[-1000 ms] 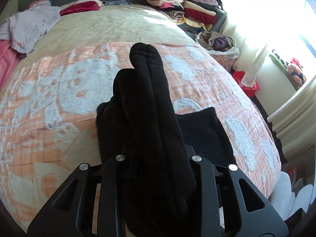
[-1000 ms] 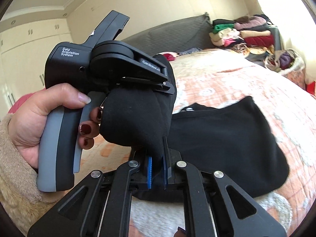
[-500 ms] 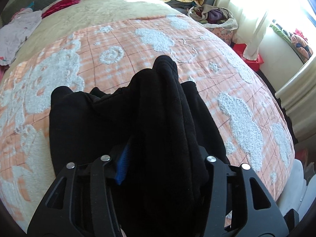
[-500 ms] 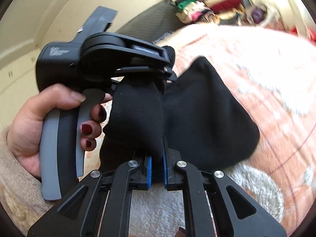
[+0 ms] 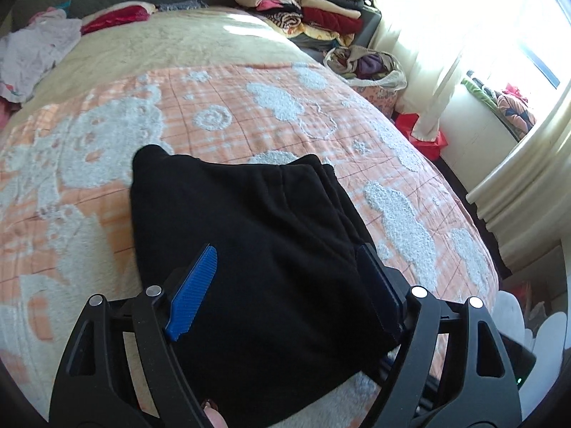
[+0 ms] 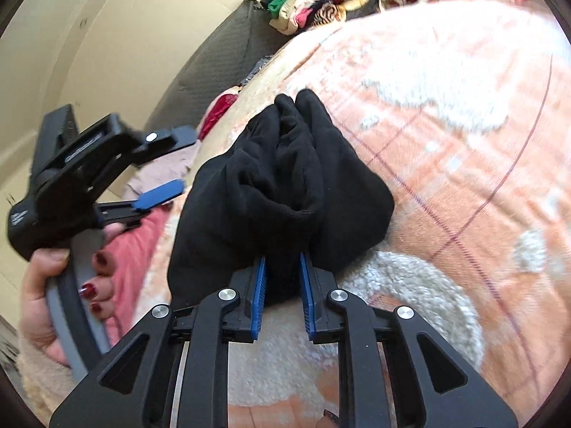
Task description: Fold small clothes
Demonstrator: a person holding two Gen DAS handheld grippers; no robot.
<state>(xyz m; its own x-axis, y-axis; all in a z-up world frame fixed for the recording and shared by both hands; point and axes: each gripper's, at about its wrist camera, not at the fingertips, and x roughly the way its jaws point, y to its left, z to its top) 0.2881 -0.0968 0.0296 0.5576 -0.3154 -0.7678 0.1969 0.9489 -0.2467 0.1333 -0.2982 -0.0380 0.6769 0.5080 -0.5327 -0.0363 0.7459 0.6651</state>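
A black fleece garment (image 5: pixel 249 232) lies folded on the orange-and-white bedspread (image 5: pixel 249 107). My left gripper (image 5: pixel 285 253) hovers over its near part. Its jaws are opening and stand wide, one blue pad (image 5: pixel 194 285) over the cloth and the other at the cloth's right edge, neither pressing. In the right wrist view the garment (image 6: pixel 285 178) is bunched, and a thick fold sits between the blue pads of my right gripper (image 6: pixel 282 260). Those jaws are opening, but the fold still fills the narrow gap. The left gripper (image 6: pixel 175 166) shows there at the left, held by a hand (image 6: pixel 53 285).
A stack of folded clothes (image 5: pixel 310 7) stands at the bed's far right corner, with a bag of clothes (image 5: pixel 367 64) beside it. Loose pale garments (image 5: pixel 35 50) and a red one (image 5: pixel 114 18) lie at the far left. A curtain (image 5: pixel 446 53) hangs along the bed's right side.
My left gripper opened and let go of the black fold, which dropped flat onto the bed. The right gripper rolled and sank toward the bedspread, its pads parting slightly.
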